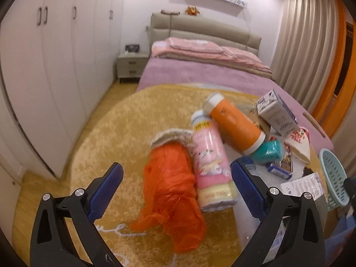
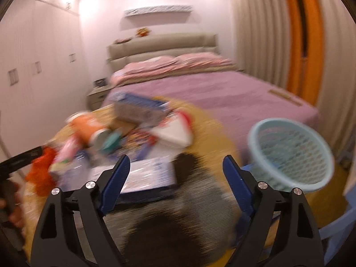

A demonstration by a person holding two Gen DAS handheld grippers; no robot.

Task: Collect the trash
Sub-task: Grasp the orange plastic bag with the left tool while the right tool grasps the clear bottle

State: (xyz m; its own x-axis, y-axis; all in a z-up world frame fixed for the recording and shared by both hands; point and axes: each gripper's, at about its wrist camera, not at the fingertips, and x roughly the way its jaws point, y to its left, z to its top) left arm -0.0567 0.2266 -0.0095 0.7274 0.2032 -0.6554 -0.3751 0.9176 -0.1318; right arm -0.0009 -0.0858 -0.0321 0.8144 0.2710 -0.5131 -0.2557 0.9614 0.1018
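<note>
A pile of trash lies on a round yellow mat [image 1: 111, 138]. In the left wrist view my open, empty left gripper [image 1: 176, 182] hovers around a crumpled orange plastic bag [image 1: 173, 191] and a pink bottle [image 1: 210, 164]. Behind them lie an orange bottle [image 1: 235, 124], a grey carton [image 1: 278, 113] and a teal packet [image 1: 268, 152]. In the blurred right wrist view my open, empty right gripper [image 2: 175, 171] is above a flat white and blue box [image 2: 142, 175]. A light blue mesh basket [image 2: 291, 155] stands to the right, also in the left wrist view [image 1: 333, 175].
A bed with a purple cover [image 1: 200, 73] and pink bedding stands behind the mat. White wardrobes [image 1: 44, 66] line the left wall with a bedside table [image 1: 131, 65]. Beige curtains [image 1: 304, 42] hang at the right. A dark and white patch [image 2: 178, 211] lies under my right gripper.
</note>
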